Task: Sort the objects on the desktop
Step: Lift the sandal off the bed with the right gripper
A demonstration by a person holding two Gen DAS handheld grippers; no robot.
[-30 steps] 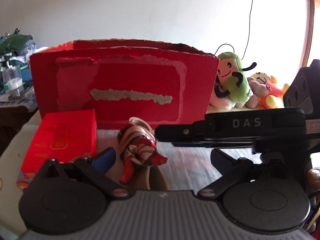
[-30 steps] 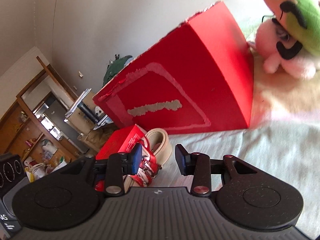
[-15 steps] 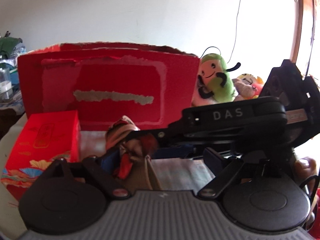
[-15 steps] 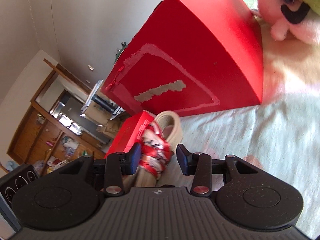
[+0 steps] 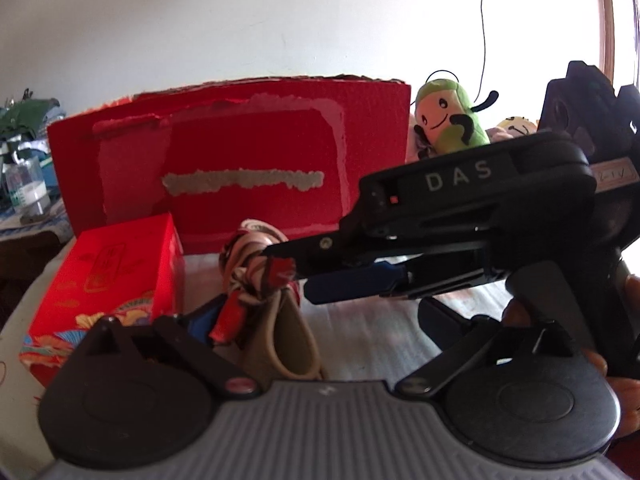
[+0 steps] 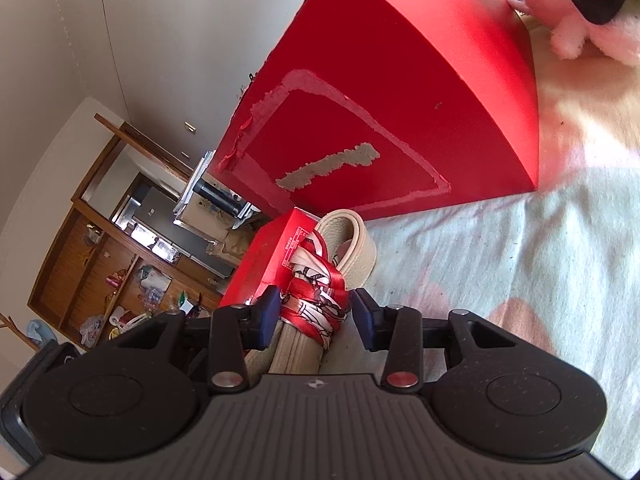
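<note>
Left gripper [image 5: 320,320]: nearest in the left wrist view; its jaws stood wide apart and had just been opening, with the beige strap low between them and no pad seen pressing on it.
Right gripper [image 6: 314,314]: its jaws stood partly apart on either side of the scarf knot; the left pad [image 6: 269,316] lay against the cloth, the right pad [image 6: 365,318] stood just clear of it, so no firm clamp could be made out. In the left wrist view it [image 5: 296,270] reached in from the right, its fingertips at the knot.
Beige strap [image 6: 298,344]: a folded loop of flat webbing lying on the cloth-covered table [image 6: 520,260]; its long axis ran away from both cameras toward the big red box, the rounded fold [image 6: 352,232] at the far end.
Scarf knot [image 6: 316,292]: a red, white and black patterned scarf wrapped crosswise around the strap [image 5: 280,332] about midway; in the left wrist view it [image 5: 260,276] stood up above the strap.
Small red box [image 5: 108,280]: just beside the strap on its left, lying flat with gold print on top.
Big red box [image 5: 248,164]: behind the strap and the small box, standing upright, its front showing torn pale patches.
Plush toys [image 5: 452,120]: beside the big box's right end, against the white wall; a green one in front.
</note>
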